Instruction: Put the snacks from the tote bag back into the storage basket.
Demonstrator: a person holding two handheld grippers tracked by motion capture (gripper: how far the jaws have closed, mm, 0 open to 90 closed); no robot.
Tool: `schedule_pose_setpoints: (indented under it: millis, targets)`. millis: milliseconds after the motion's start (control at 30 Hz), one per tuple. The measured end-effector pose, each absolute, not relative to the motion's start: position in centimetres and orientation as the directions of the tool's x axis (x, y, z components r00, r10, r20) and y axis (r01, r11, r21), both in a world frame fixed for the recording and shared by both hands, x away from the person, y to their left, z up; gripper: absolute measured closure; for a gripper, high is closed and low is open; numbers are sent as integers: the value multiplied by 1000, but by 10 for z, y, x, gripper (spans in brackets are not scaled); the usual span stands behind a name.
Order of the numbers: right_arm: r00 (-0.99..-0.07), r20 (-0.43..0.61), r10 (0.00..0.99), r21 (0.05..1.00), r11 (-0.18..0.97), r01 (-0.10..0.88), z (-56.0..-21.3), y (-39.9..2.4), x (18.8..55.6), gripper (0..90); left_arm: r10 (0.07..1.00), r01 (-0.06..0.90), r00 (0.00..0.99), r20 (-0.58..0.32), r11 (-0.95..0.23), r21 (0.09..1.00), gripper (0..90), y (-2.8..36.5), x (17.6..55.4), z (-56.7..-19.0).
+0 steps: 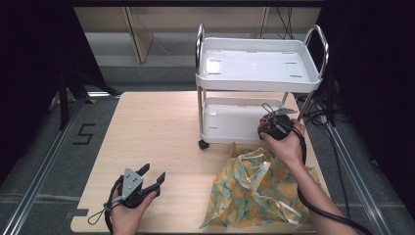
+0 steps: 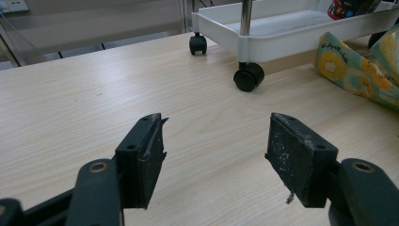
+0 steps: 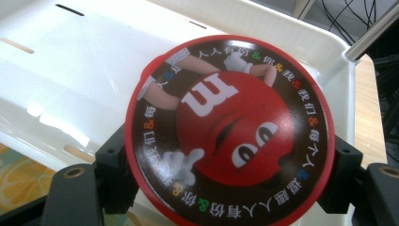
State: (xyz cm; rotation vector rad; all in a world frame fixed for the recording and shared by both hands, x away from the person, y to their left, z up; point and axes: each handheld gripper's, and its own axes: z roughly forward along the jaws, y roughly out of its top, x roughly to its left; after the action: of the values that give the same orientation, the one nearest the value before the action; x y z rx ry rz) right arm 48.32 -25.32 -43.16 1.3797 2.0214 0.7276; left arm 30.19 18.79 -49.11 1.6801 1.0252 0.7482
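We see the right gripper (image 1: 272, 128) clamped on either side of a round red candy tin (image 3: 229, 132), its lid printed with a cartoon candy face, held over the lower tray (image 1: 220, 122) of a small white wheeled cart (image 1: 254, 73) that stands at the far side of the wooden bench (image 1: 161, 137). Just in front of the cart, under the right forearm, a crumpled cloth (image 1: 254, 191) with a yellow lemon print lies on the bench. The left gripper (image 1: 147, 183) rests near the bench's front left edge, well apart from the cart, its jaws spread wide with nothing between them.
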Motion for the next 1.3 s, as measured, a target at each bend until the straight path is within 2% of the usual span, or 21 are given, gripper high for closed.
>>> schedule_pose_setpoints:
  millis: [1300]
  targets:
    - [-311, -164, 936, 706, 331, 625, -441, -254, 493, 264, 894, 284, 447, 3, -145, 948, 363, 190, 303, -492]
